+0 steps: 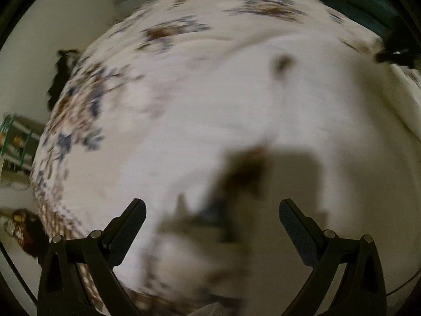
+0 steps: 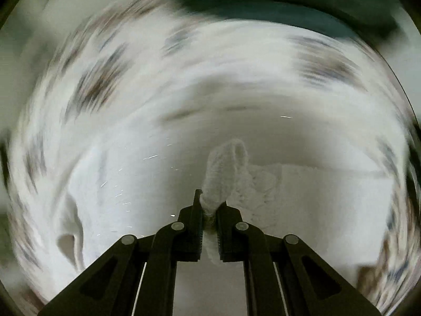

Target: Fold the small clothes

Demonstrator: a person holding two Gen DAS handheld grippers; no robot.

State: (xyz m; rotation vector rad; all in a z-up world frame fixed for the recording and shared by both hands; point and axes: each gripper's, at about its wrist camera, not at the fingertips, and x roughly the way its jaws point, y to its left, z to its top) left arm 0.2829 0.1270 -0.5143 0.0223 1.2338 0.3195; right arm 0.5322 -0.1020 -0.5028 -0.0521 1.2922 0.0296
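Apparently mid-fold, not finished. Right tool (image 2: 209,205) clamped tight on bunched edge of white fluffy knit garment (image 2: 226,168); pinched cloth stands up between fingers, rest spread flat below on bed with white floral-print sheet (image 2: 97,84). Left tool (image 1: 211,210) spread wide, gripping nothing, hovering over same white cloth (image 1: 236,100). Heavy blur in both views. Judgement: one edge lifted for folding over; no neat folded stack visible. Left: lay edge down, flatten, further folds. Garment type unclear.
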